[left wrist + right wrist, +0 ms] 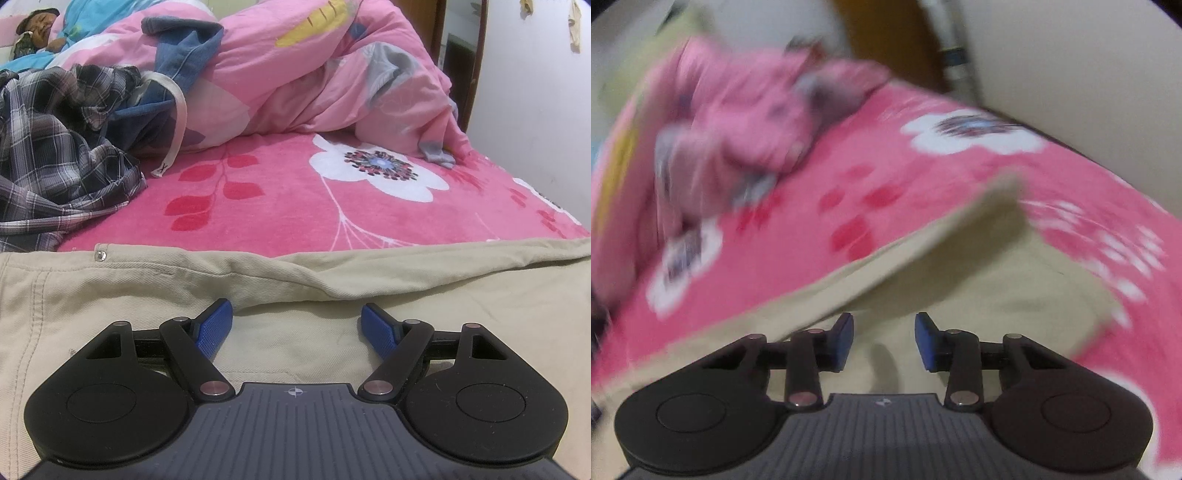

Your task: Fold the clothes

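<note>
**Beige trousers spread on a pink flowered bed, one gripper over each part**

In the left wrist view, a crumpled grey-and-white plaid shirt (55, 147) lies at the far left, with a blue denim garment (177, 62) beside it. A bunched pink floral quilt (332, 74) fills the back. A person lying down is partly visible in the top left corner. Across the front, the beige cotton twill trousers (110, 288) lie flat on the bright pink fleece bedspread with white flowers (277, 192), showing seams and a metal rivet. The left gripper (296, 325) hovers over them, jaws wide, holding nothing.

The right wrist view is heavily blurred. The trousers' cloth (979, 295) there has one edge raised off the bedspread. The right gripper (884, 339) has its jaws narrowly apart, with nothing between them. The trousers' ends are cut off in both views.
</note>
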A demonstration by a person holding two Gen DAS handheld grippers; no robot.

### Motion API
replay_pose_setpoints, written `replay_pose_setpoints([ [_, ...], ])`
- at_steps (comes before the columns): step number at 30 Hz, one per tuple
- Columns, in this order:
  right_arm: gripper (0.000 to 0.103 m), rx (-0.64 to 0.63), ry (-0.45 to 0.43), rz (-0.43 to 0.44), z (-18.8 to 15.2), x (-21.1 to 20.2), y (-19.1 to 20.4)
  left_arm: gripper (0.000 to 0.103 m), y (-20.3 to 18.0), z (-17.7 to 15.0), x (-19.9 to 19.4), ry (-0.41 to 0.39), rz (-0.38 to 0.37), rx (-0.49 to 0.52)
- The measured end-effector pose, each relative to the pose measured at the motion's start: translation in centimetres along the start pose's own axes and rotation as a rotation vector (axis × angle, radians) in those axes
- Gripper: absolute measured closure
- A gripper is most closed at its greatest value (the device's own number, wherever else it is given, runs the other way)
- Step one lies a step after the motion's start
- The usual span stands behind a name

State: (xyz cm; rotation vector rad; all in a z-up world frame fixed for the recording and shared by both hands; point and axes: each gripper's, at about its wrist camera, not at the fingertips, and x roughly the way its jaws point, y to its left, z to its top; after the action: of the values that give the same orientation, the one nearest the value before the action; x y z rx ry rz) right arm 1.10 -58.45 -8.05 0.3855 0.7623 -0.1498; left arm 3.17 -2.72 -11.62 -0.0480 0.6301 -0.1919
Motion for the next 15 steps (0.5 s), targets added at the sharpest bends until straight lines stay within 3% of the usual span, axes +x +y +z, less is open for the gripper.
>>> replay_pose_setpoints([
  [2, 0.067, -0.001, 0.001, -0.023, 1.8, 2.5, 0.8, 0.025, 0.0, 0.0, 0.0, 0.0, 0.001, 0.001],
  [4, 0.067, 0.067, -0.103, -0.038, 3.8, 3.7, 0.1, 0.025, 0.0, 0.0, 0.0, 0.0, 0.001, 0.001],
  [7, 0.067, 0.348, -0.262, -0.043, 5.4, 3.1, -4.0, 0.025, 0.0, 0.0, 0.0, 0.0, 0.002, 0.001],
  [10, 0.067, 0.59, -0.348, 0.052, 3.5, 0.7, -8.4, 0.025, -0.1, 0.0, 0.0, -0.002, 0.001, 0.001],
  [15, 0.066, 0.747, -0.372, 0.166, -3.3, -5.0, -12.0, 0.024, -0.1, -0.1, 0.0, -0.004, 0.001, 0.002],
])
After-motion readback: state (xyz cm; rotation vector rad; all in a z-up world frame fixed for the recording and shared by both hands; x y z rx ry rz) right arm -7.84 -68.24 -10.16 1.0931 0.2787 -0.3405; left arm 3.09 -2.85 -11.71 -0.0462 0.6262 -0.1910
